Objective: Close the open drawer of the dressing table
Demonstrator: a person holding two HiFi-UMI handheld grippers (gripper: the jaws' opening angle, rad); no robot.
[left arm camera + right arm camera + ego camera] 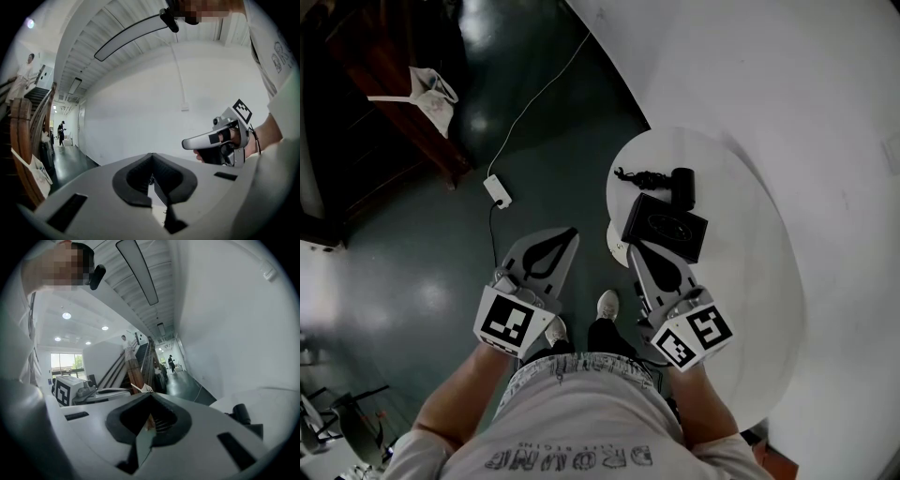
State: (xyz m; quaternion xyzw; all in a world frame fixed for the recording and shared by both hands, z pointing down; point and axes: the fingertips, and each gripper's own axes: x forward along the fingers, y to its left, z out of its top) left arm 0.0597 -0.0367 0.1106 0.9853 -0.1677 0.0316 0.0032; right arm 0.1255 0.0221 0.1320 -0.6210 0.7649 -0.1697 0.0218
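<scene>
No open drawer shows in any view. A white round table (750,309) stands at the right, against the white wall. My left gripper (570,234) hangs over the dark floor, left of the table, jaws together and empty. My right gripper (634,249) points over the table's near-left edge, just short of a black box (666,225), and its jaws also meet with nothing held. In the left gripper view the jaws (151,154) close to a point, and the right gripper (187,143) shows beside them. The right gripper view shows closed jaws (150,395) too.
On the table beyond the box lie a black cylinder (683,186) and a black cord-like piece (642,176). A white power strip (497,190) with its cable lies on the floor. A dark wooden staircase with a white bag (431,94) is at the far left. My shoes (607,303) are below.
</scene>
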